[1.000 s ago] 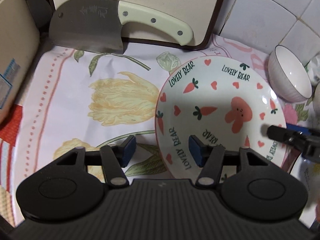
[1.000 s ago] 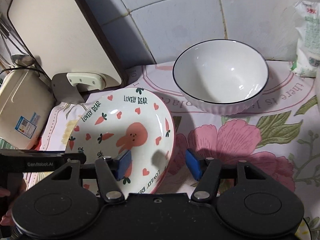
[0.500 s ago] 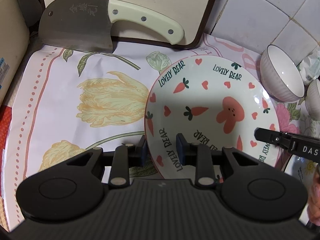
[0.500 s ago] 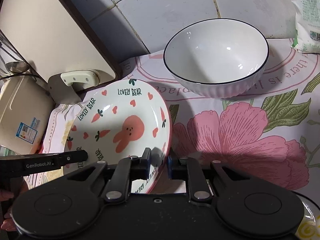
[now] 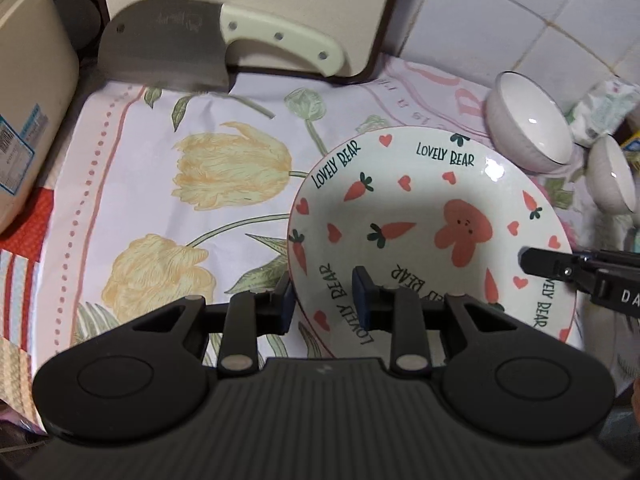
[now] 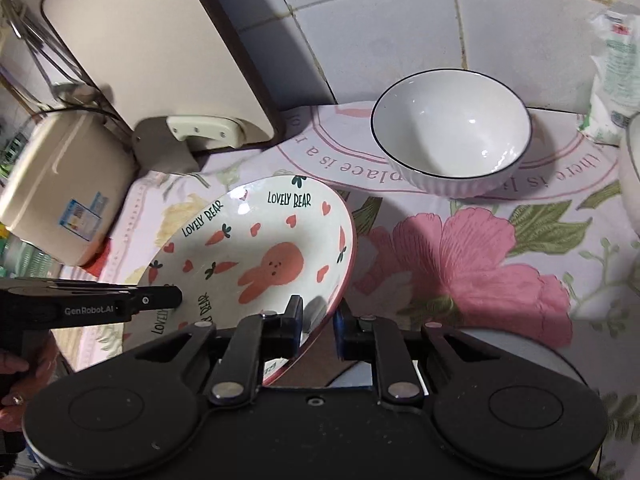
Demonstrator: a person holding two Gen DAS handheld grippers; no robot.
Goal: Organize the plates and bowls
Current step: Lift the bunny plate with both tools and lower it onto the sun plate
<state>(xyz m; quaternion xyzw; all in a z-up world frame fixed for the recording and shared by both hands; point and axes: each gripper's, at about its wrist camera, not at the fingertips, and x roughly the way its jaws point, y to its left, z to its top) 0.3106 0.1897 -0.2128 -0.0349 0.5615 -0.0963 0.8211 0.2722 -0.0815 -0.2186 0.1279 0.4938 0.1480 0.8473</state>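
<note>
A deep white plate [image 5: 420, 208] [image 6: 256, 240] printed with carrots, hearts and a pink bear hangs tilted above the floral cloth. My left gripper [image 5: 324, 300] is shut on its near left rim. My right gripper [image 6: 318, 320] is shut on the opposite rim, and it also shows at the right edge of the left wrist view [image 5: 560, 268]. A white ribbed bowl [image 6: 452, 140] [image 5: 528, 136] with a dark rim stands by the tiled wall. A second white bowl [image 5: 612, 176] stands beside it.
A cleaver [image 5: 200, 52] leans on a cutting board [image 5: 240, 4] at the back. A beige appliance [image 5: 28, 100] stands at the left. A plastic bag [image 6: 612, 72] lies at the far right. The floral cloth [image 5: 160, 168] covers the counter. A person's hand [image 6: 12, 380] holds the left tool.
Both grippers closed on opposite rims of the bear plate. The plate then rose off the cloth and tilted, held between them.
</note>
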